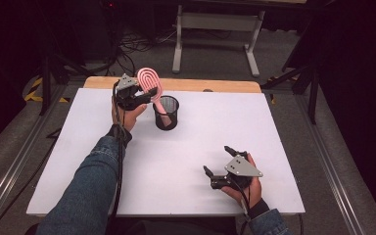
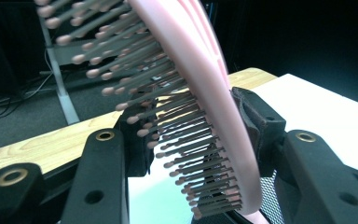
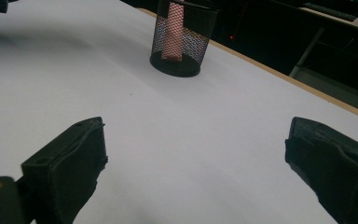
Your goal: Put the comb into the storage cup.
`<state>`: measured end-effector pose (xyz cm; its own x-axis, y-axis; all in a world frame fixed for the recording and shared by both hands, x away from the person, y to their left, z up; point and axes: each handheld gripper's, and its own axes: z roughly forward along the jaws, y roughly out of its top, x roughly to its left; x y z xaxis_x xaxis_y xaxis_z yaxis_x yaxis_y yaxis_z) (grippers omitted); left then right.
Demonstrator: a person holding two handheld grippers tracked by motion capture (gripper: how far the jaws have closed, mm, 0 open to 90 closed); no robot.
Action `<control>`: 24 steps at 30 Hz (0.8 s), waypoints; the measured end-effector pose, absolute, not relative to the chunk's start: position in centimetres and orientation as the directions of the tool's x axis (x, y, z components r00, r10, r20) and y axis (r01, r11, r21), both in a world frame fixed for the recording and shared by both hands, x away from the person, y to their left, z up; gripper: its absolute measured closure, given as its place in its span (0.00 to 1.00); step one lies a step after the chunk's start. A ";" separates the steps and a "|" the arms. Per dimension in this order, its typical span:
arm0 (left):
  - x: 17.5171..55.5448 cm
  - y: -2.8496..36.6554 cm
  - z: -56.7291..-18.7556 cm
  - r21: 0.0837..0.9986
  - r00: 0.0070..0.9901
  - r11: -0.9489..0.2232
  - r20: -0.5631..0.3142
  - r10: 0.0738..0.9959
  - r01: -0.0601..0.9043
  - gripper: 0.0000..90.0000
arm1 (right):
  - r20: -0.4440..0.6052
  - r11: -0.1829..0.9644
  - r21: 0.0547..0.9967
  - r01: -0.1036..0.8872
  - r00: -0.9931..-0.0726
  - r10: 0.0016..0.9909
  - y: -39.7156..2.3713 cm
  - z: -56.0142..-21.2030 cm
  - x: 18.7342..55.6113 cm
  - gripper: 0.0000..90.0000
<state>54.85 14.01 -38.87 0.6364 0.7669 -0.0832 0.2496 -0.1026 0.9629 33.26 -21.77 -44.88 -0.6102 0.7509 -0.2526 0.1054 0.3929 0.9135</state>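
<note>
A white worktop [image 1: 186,161] takes up most of the high view, with a strip of pale wood along its far edge and a dark floor around it. A person's two denim sleeves come in from the near side.

The left gripper [image 1: 144,96] is raised near the far left part of the worktop, just beside a black mesh cup [image 1: 166,112] that stands upright there. In the left gripper view its jaws sit close on either side of a pink hairbrush [image 2: 200,88], one pad against the smooth back and the other in among the bristles, so the brush is clamped between them. The brush leans at a tilt: its oval head [image 1: 150,81] rises above the cup, and its handle [image 3: 172,32] goes down inside the cup, showing pink through the mesh in the right gripper view.

The right gripper [image 1: 219,161] rests low over the near right part of the worktop, well apart from the cup. Its jaws stand wide apart with nothing between them but bare white surface.
</note>
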 end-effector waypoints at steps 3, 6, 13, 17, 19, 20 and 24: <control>54.8 14.1 -38.7 0.963 0.636 -0.113 -0.071 0.768 0.243 0.59 | -0.253 0.396 0.912 0.109 -0.611 0.750 -21.7 -44.9 33.3 0.06; 54.7 14.2 -38.5 0.966 0.632 -0.100 -0.076 0.771 0.238 0.57 | -0.254 0.396 0.912 0.106 -0.611 0.750 -21.7 -44.9 33.3 0.06; 54.5 14.4 -38.2 0.969 0.629 -0.101 -0.066 0.775 0.226 0.54 | -0.254 0.396 0.912 0.107 -0.610 0.751 -21.7 -44.9 33.3 0.06; 54.3 14.4 -38.0 0.969 0.628 -0.110 -0.055 0.776 0.221 0.54 | -0.255 0.396 0.912 0.107 -0.609 0.752 -21.7 -44.9 33.2 0.06; 54.3 14.4 -37.9 0.970 0.627 -0.109 -0.052 0.777 0.215 0.53 | -0.255 0.395 0.912 0.107 -0.608 0.752 -21.7 -44.9 33.2 0.06; 54.2 14.4 -37.8 0.972 0.627 -0.106 -0.051 0.778 0.211 0.53 | -0.254 0.395 0.912 0.107 -0.608 0.752 -21.7 -44.9 33.2 0.06; 54.1 14.4 -37.6 0.972 0.624 -0.118 -0.035 0.781 0.202 0.51 | -0.256 0.396 0.912 0.106 -0.608 0.752 -21.7 -44.9 33.2 0.06</control>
